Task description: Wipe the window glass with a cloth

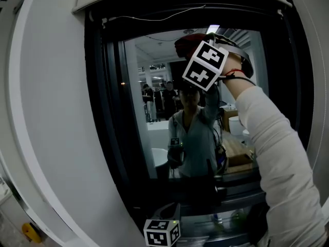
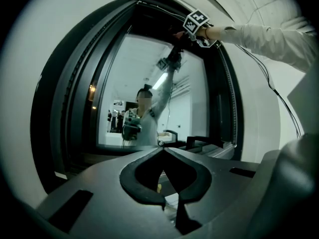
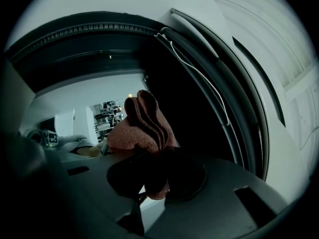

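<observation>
A dark window pane (image 1: 154, 112) in a black frame mirrors the room and the person. My right gripper (image 1: 193, 45) is raised against the pane's upper part, shut on a folded reddish-pink cloth (image 3: 142, 128); in the head view the cloth (image 1: 186, 41) shows dark red above the marker cube. The left gripper view catches that gripper (image 2: 180, 34) high on the glass (image 2: 159, 93). My left gripper (image 2: 163, 180) is held low before the window, shut, nothing between its jaws; only its marker cube (image 1: 161, 232) shows in the head view.
A white wall (image 1: 51, 138) curves round the window on the left. A thin cable (image 3: 199, 73) runs along the black frame's upper edge. A sill (image 1: 226, 215) with clutter lies under the pane. A yellow object (image 1: 31, 232) sits at lower left.
</observation>
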`<state>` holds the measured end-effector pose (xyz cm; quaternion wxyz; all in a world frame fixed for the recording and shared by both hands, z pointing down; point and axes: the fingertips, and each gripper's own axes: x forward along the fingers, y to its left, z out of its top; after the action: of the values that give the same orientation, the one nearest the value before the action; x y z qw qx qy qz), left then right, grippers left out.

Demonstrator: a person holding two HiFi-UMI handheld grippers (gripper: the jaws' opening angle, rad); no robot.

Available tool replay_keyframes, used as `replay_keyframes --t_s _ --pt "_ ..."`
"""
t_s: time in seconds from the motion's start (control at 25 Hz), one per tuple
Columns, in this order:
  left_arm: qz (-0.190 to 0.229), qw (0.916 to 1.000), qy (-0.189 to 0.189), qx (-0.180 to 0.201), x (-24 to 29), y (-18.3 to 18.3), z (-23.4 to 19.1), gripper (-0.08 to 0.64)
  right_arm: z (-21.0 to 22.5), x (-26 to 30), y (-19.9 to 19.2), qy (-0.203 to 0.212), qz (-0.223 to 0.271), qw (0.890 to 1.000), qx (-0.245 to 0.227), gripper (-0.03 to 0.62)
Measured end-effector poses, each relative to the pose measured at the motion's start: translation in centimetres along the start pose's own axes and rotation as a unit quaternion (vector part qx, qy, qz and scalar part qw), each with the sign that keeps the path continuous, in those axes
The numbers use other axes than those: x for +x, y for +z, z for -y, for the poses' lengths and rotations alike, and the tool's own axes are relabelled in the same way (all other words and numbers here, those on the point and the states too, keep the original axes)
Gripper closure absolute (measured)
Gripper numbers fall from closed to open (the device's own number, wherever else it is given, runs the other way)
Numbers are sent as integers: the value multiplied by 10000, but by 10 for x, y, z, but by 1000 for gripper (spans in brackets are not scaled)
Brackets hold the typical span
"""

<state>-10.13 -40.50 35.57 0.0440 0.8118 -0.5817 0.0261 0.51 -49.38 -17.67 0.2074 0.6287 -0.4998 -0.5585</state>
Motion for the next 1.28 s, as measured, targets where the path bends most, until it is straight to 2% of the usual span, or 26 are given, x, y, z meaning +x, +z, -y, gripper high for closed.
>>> replay_keyframes --t_s 0.64,1.28 --pt "-41 10000 -19 -41 -9 -7 -1 555 -58 -29 -5 469 134 9987 -177 535" --pt "-16 10000 -50 -60 -19 -9 6 555 -166 -83 -38 1218 192 9917 -376 535"
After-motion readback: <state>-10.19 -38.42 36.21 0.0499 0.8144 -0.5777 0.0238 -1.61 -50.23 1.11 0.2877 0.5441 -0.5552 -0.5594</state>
